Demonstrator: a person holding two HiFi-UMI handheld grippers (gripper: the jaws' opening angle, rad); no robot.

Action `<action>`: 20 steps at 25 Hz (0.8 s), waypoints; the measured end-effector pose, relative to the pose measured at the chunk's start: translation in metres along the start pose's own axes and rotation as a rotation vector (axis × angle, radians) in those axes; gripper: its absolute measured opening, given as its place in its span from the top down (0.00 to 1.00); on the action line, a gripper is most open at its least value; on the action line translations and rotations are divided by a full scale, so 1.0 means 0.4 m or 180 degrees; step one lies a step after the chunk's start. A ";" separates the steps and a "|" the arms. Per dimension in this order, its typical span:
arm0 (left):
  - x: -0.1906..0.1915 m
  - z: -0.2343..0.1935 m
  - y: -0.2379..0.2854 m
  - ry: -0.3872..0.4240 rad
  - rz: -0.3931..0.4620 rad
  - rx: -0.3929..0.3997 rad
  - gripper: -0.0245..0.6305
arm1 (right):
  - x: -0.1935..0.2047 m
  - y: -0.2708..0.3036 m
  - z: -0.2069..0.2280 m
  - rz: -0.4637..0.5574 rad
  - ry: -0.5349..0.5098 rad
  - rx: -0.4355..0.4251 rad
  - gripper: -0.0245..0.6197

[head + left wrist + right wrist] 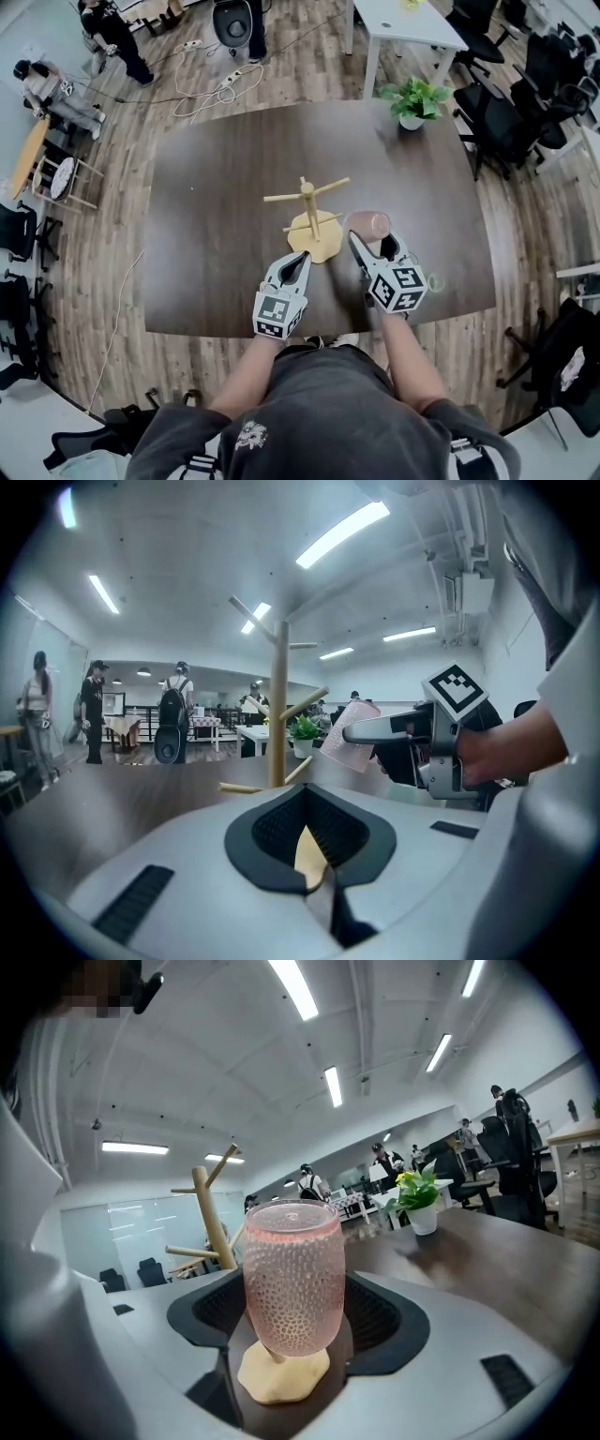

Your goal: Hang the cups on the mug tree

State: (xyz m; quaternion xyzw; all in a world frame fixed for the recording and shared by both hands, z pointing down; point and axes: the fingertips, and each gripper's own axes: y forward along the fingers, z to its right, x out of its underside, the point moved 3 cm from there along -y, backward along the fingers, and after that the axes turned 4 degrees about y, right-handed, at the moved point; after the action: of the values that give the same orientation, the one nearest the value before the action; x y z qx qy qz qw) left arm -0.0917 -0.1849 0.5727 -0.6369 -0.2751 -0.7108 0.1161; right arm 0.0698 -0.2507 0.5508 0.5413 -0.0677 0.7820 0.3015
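Observation:
A wooden mug tree (309,211) stands near the middle of the dark table (216,169), its pegs bare. My right gripper (372,246) is shut on a pink dimpled cup (367,224), held just right of the tree's round base. In the right gripper view the cup (292,1279) stands upright between the jaws, with the tree (208,1218) behind it to the left. My left gripper (300,265) is shut and holds nothing, its tips at the near edge of the base. From the left gripper view I see the tree (278,705) straight ahead and the cup (349,738) to its right.
A potted plant (412,98) sits at the table's far right corner. Black office chairs (497,122) crowd the right side, and a white table (403,23) stands beyond. People are at the far left of the room (56,89). Cables lie on the floor (211,89).

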 end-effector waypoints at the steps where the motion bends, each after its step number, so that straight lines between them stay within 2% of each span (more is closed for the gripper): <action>1: -0.005 -0.012 -0.005 0.0026 0.0015 -0.0030 0.96 | -0.002 0.013 0.000 0.0000 0.0052 -0.0035 0.43; 11: 0.022 -0.089 -0.044 0.0037 -0.0022 -0.0210 0.96 | 0.034 0.112 0.003 -0.0103 0.0493 -0.0216 0.43; 20: 0.032 -0.133 -0.047 0.0012 -0.0054 -0.0246 0.96 | 0.083 0.166 -0.006 -0.0216 0.1000 -0.0425 0.43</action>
State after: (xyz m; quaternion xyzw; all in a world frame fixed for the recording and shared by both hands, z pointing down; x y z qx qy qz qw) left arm -0.1482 -0.1956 0.5784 -0.6372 -0.2525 -0.7231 0.0860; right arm 0.0241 -0.2901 0.5941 0.3931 -0.0533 0.8401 0.3699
